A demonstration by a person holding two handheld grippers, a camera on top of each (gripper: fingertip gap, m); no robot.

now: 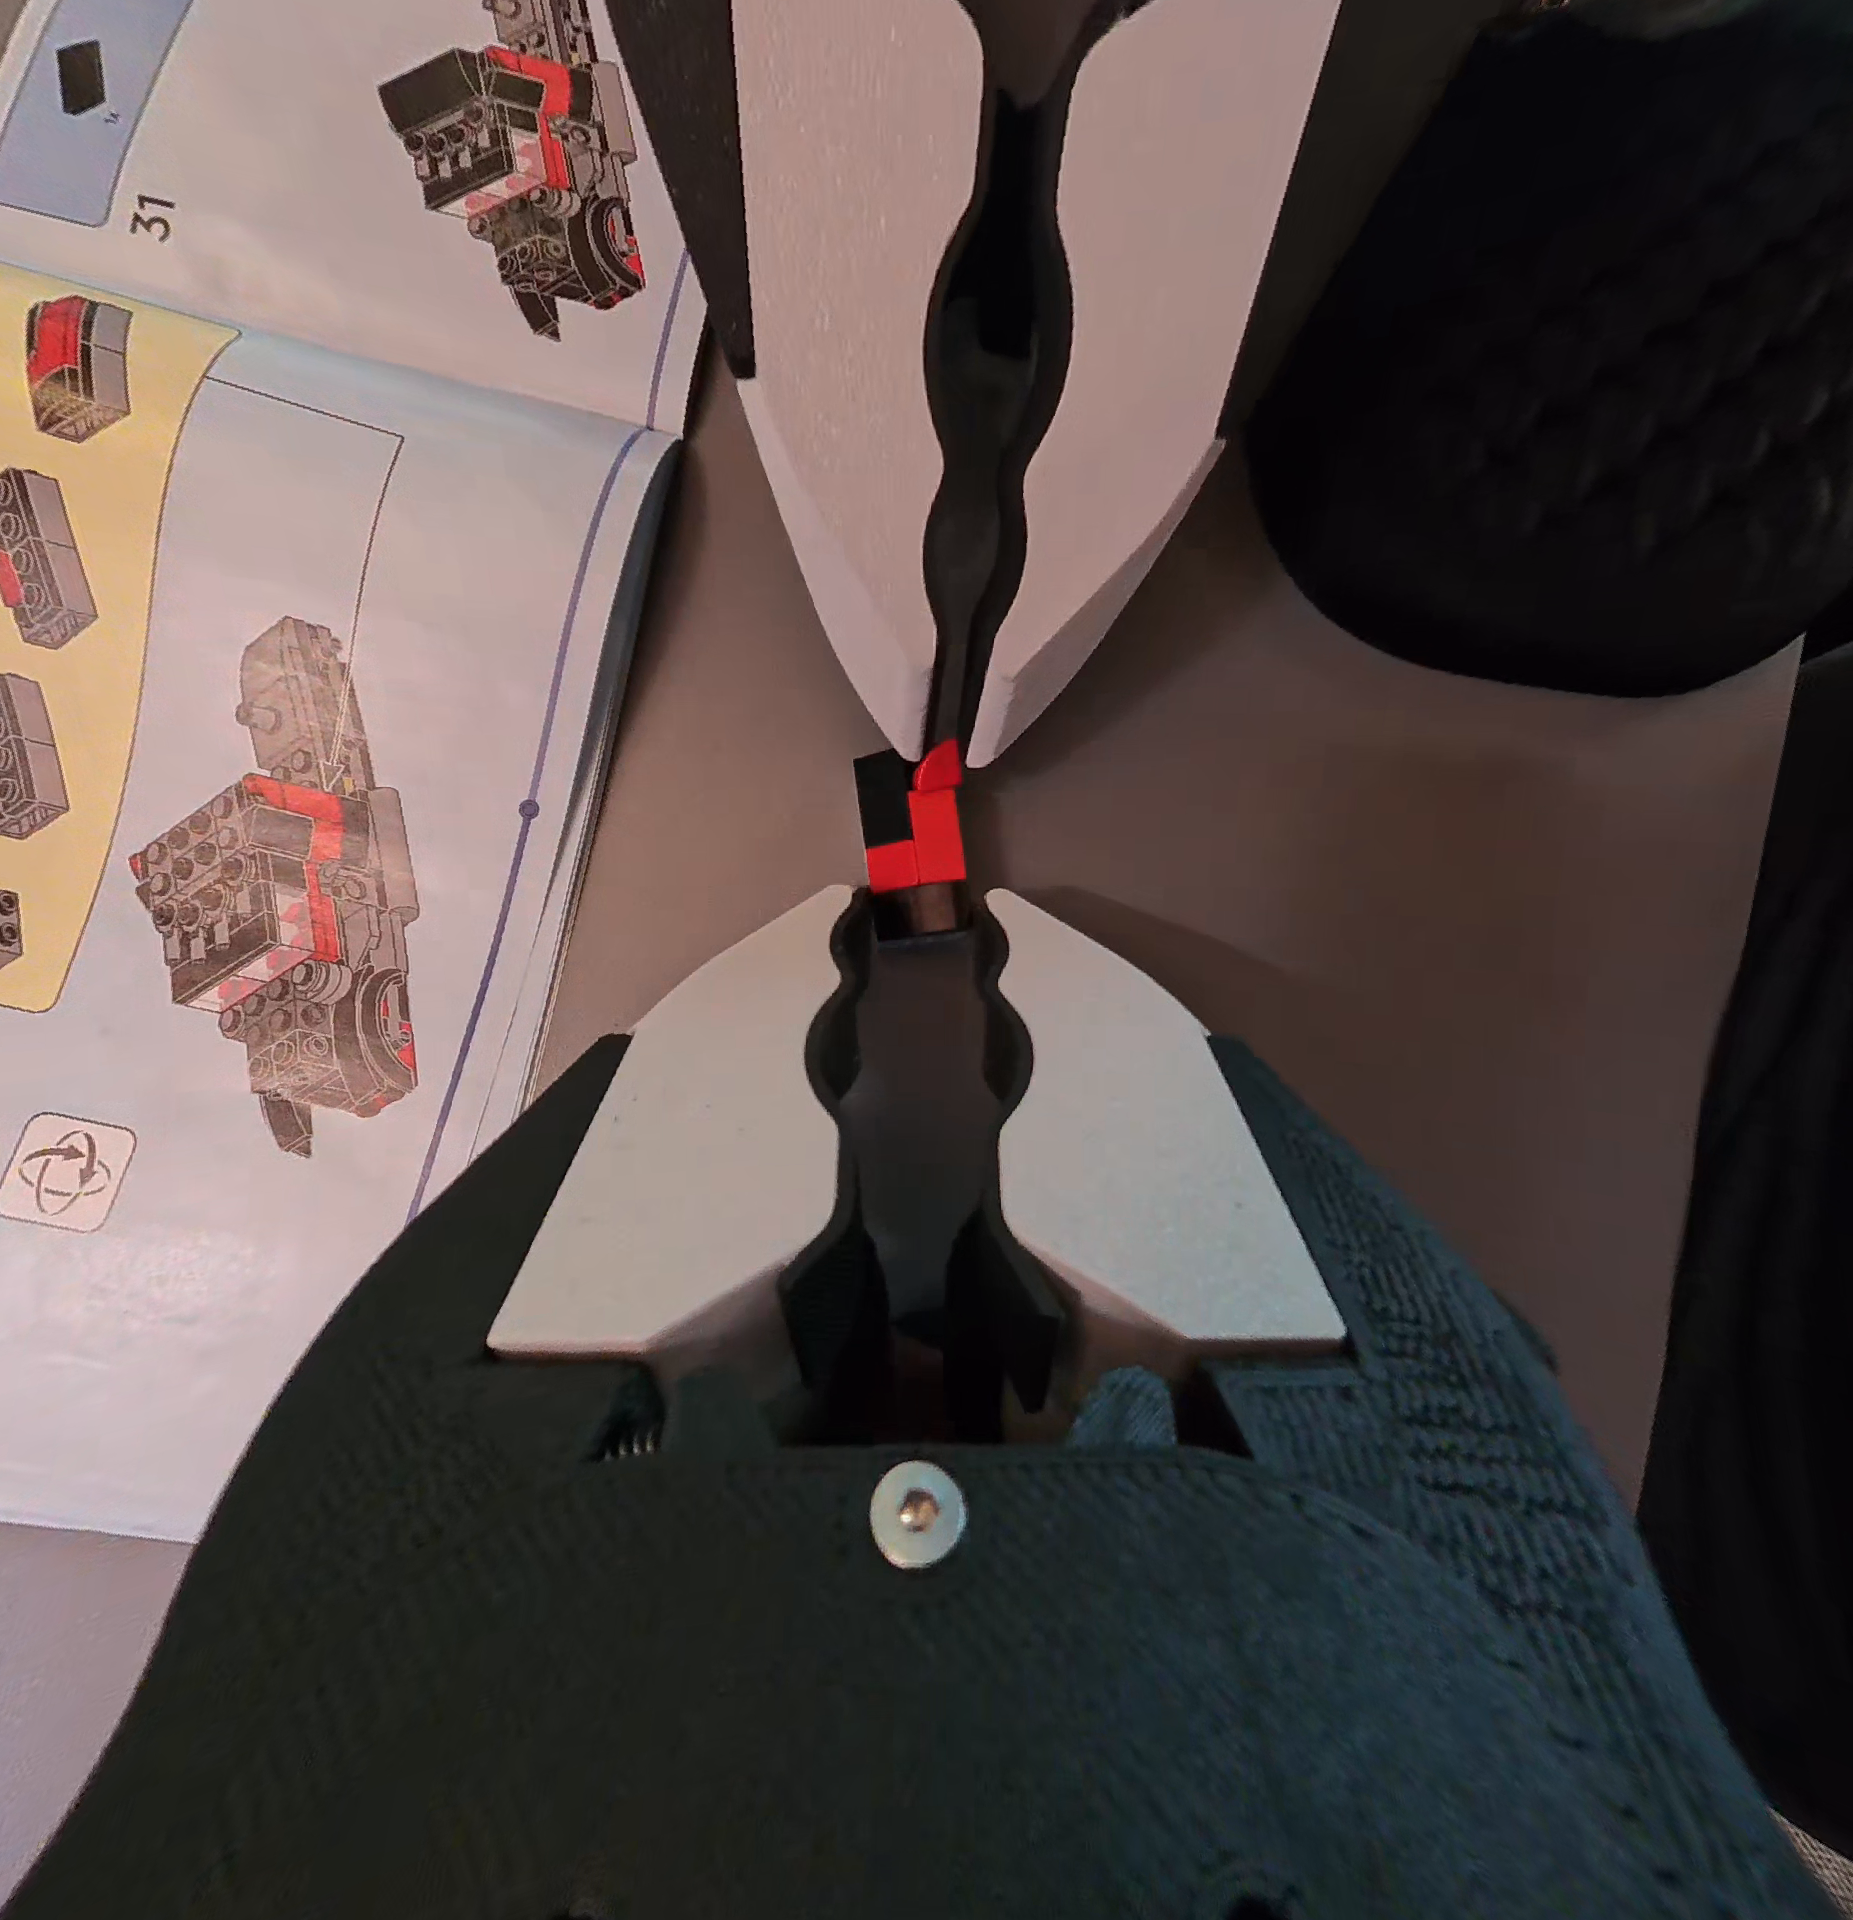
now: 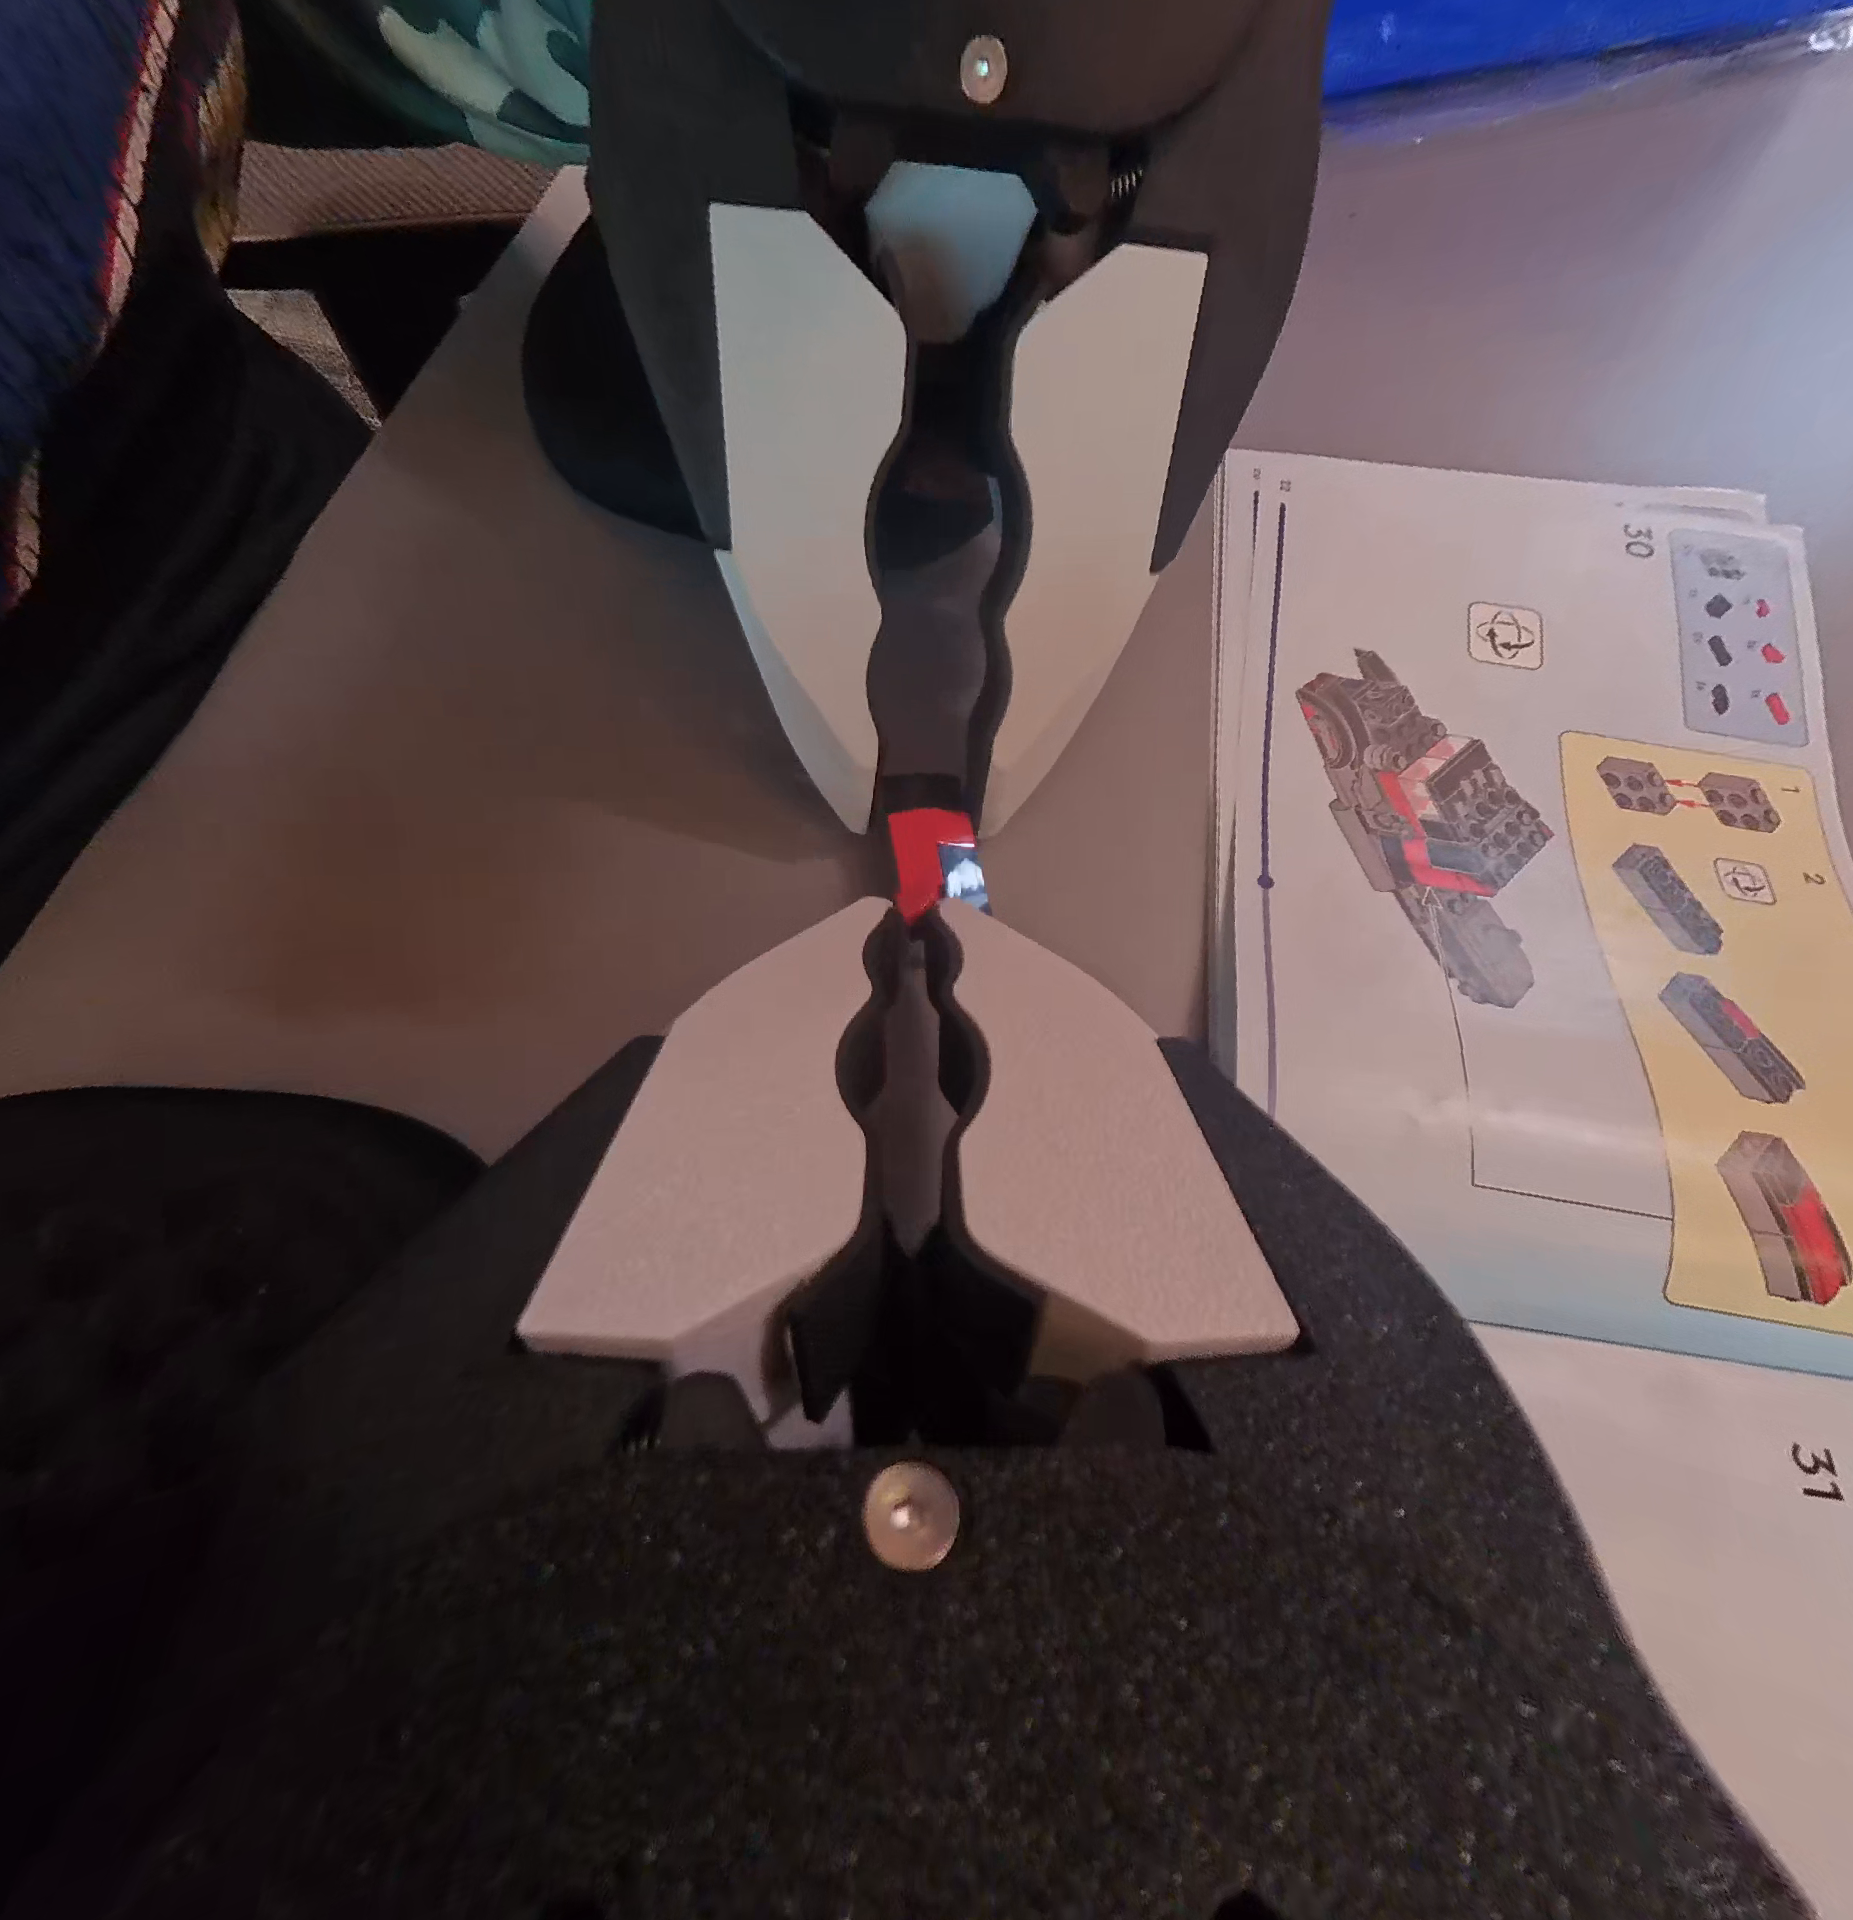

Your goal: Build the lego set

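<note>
A small red and black lego assembly (image 1: 914,821) is held in the air above the grey table between both grippers, which face each other tip to tip. My left gripper (image 1: 917,902) is shut on its near end, where a dark piece sits between the tips. My right gripper (image 1: 943,746) comes in from the top of the left wrist view and is shut on the far end, by a red curved piece. In the right wrist view the assembly (image 2: 932,857) shows red with a shiny dark face, between my right gripper (image 2: 914,912) and my left gripper (image 2: 927,816).
The open instruction booklet (image 1: 278,727) lies on the table to the left, and it shows at the right of the right wrist view (image 2: 1524,883). A black rounded object (image 1: 1576,364) sits beside the grippers. A black round base (image 2: 589,416) and a blue item (image 2: 1576,42) lie farther off. The tips of both grippers are at nearly the same place.
</note>
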